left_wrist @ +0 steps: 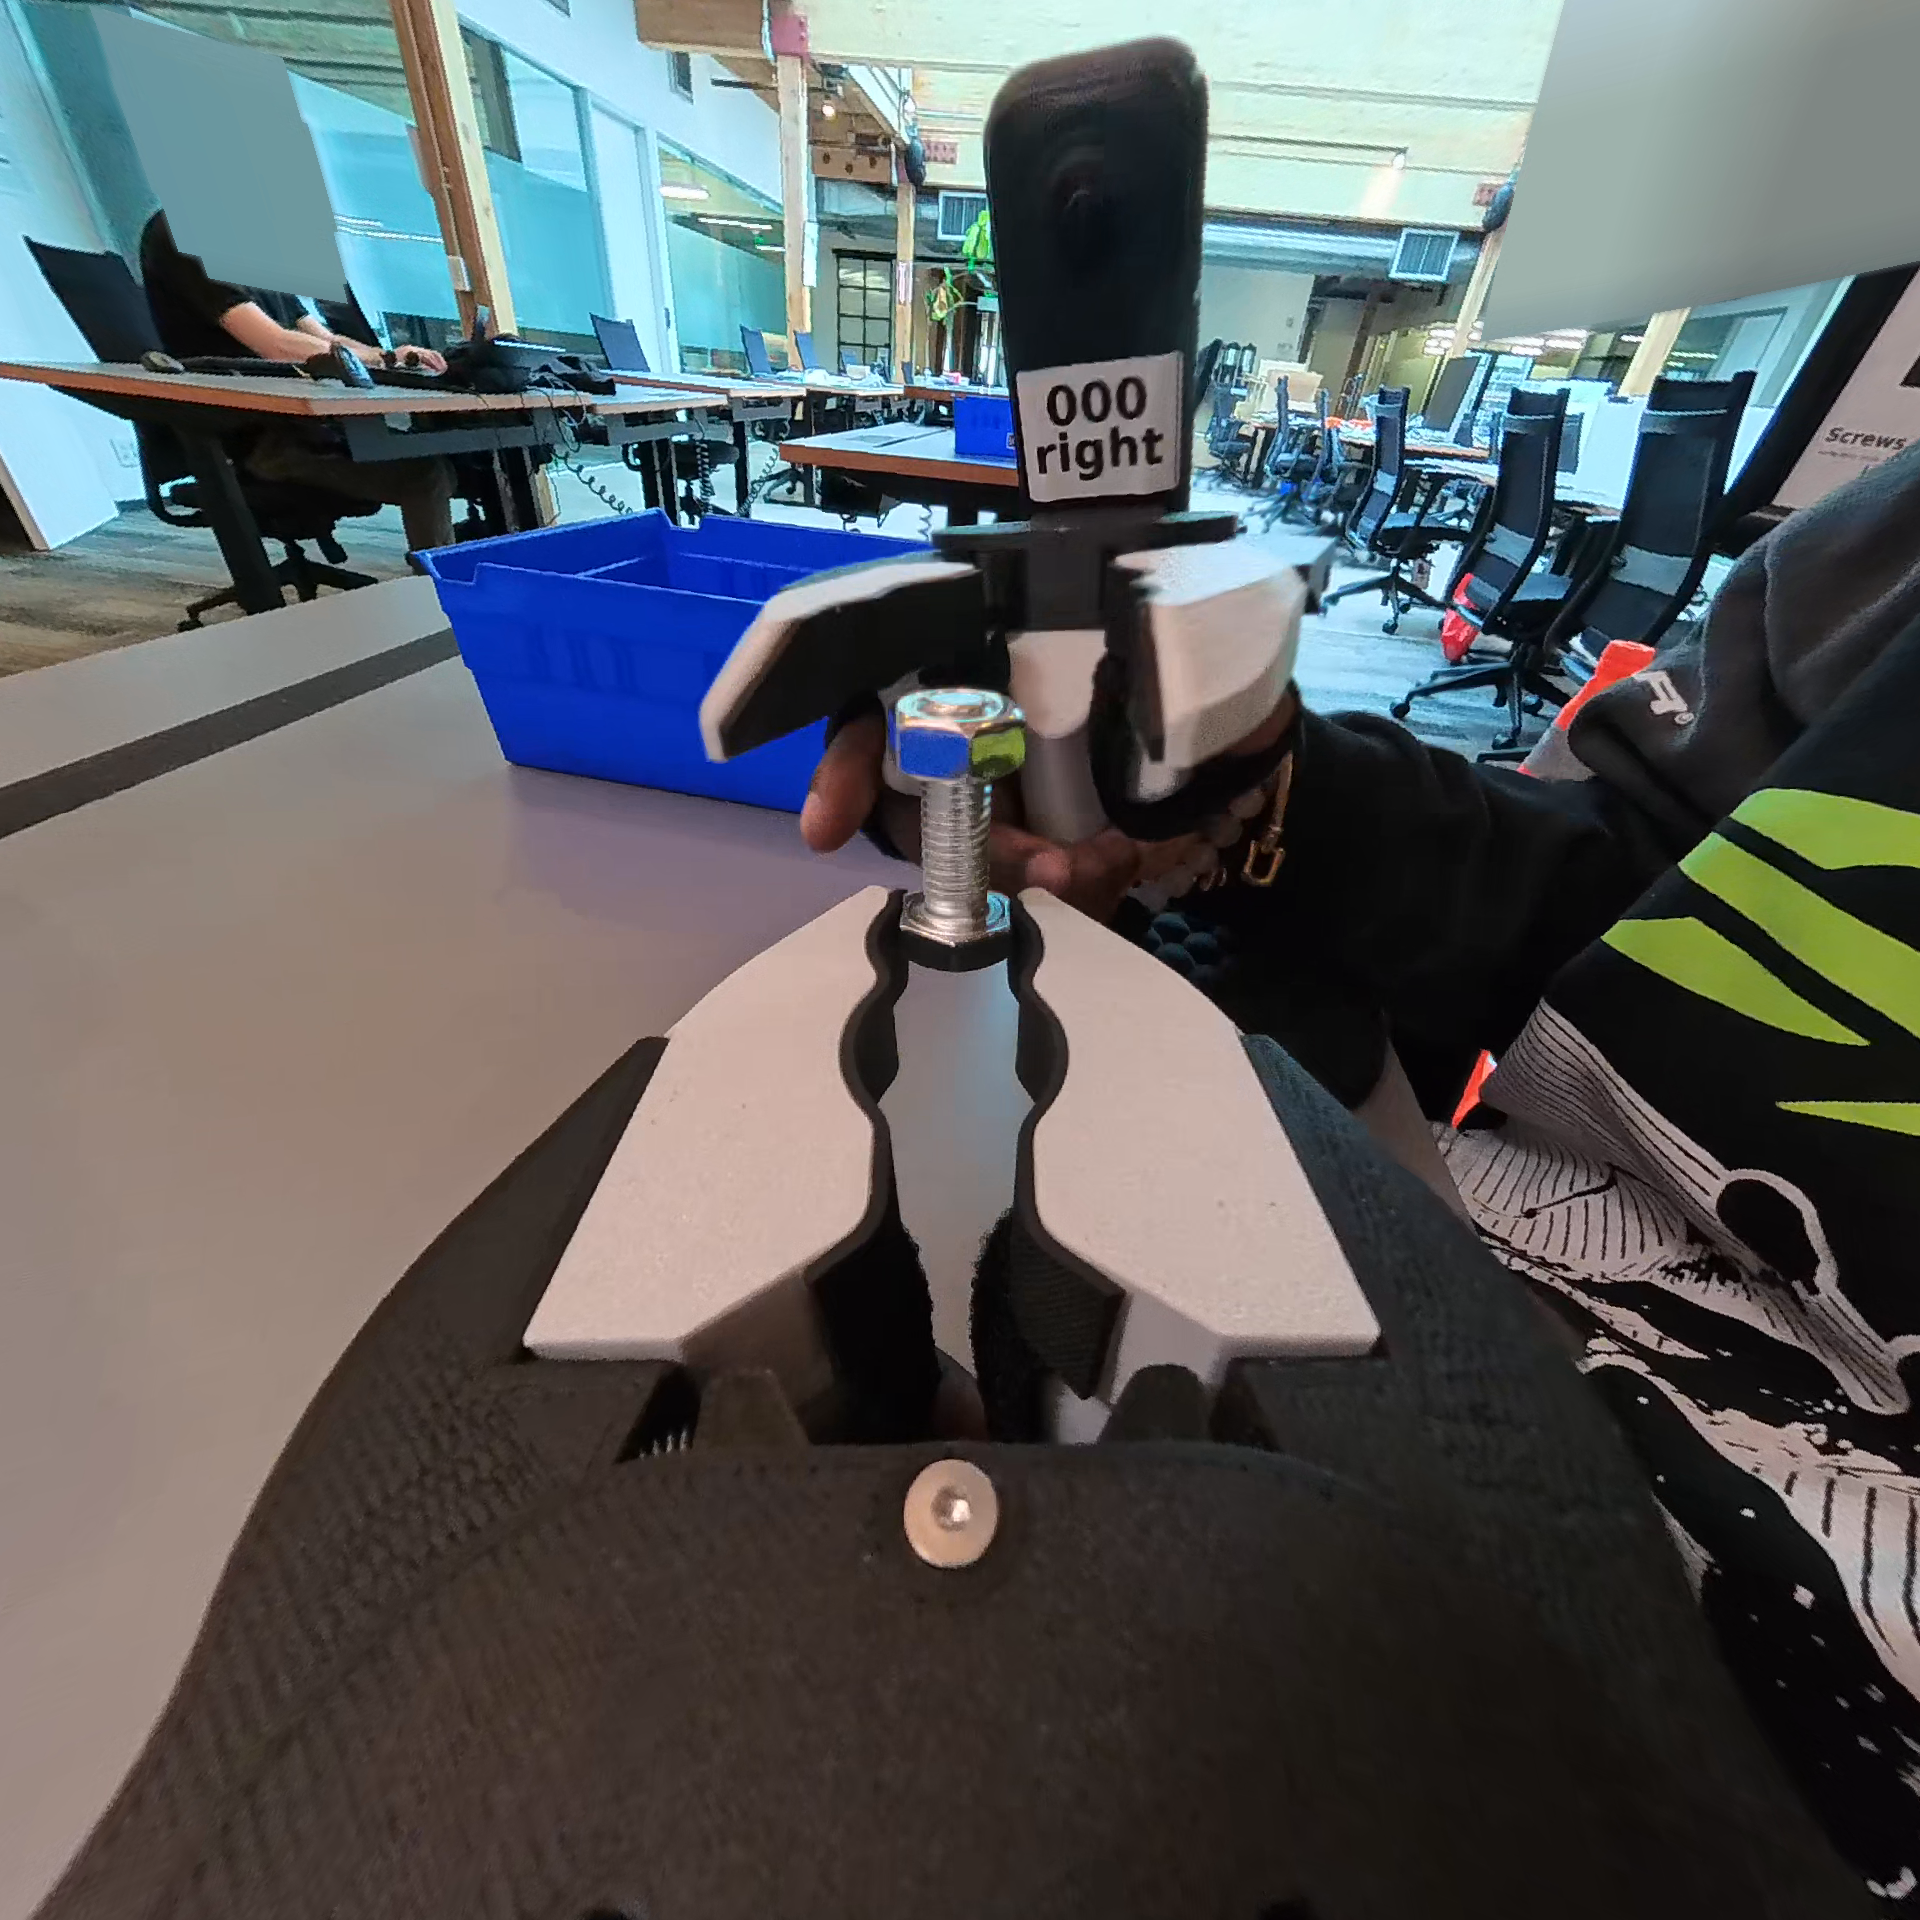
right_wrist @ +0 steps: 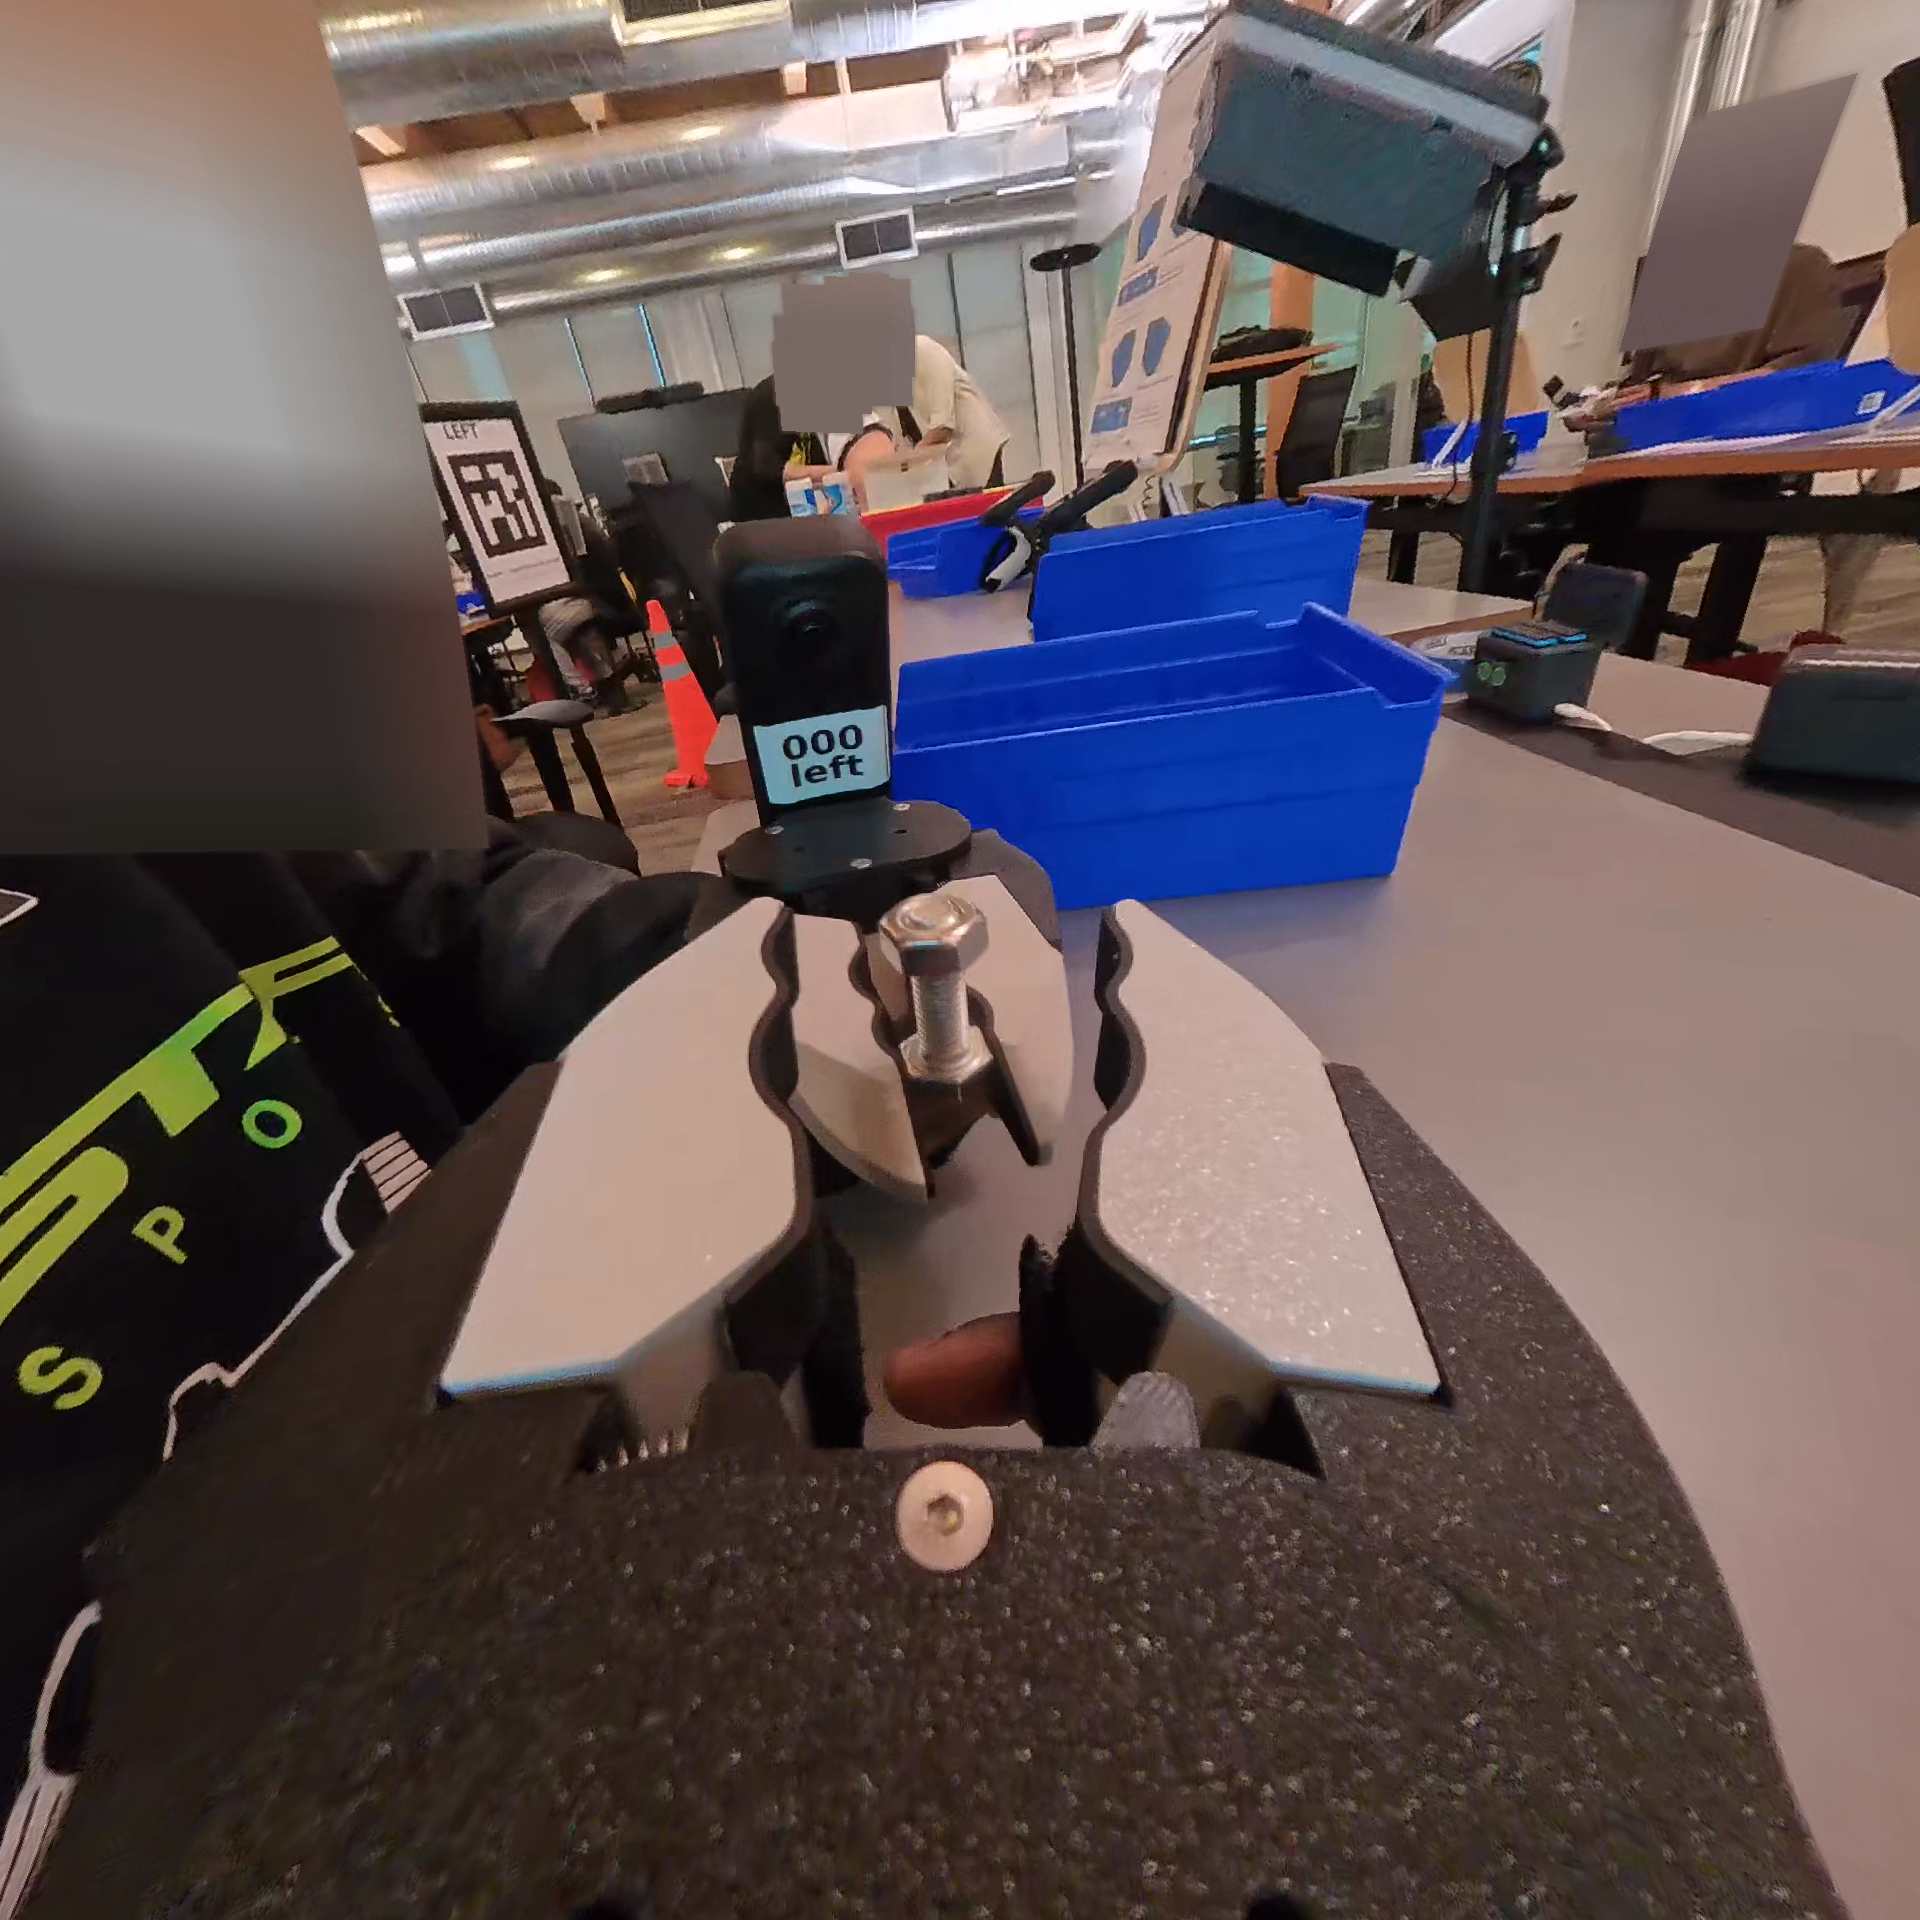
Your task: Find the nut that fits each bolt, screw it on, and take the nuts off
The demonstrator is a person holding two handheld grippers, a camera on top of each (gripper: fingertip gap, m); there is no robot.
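Left wrist view: bolt (left_wrist: 957,821) is stood upright, the lower hex clenched at the left gripper's (left_wrist: 956,925) jaw tips, presented between the right gripper's (left_wrist: 935,696) released jaws above.

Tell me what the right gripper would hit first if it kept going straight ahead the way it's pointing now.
Most likely the bolt, which stands upright, gripped at its lower end by the left gripper. The open right gripper points straight at it, the bolt framed between its fingers. The left gripper's fingers sit just behind; depth is hard to judge.
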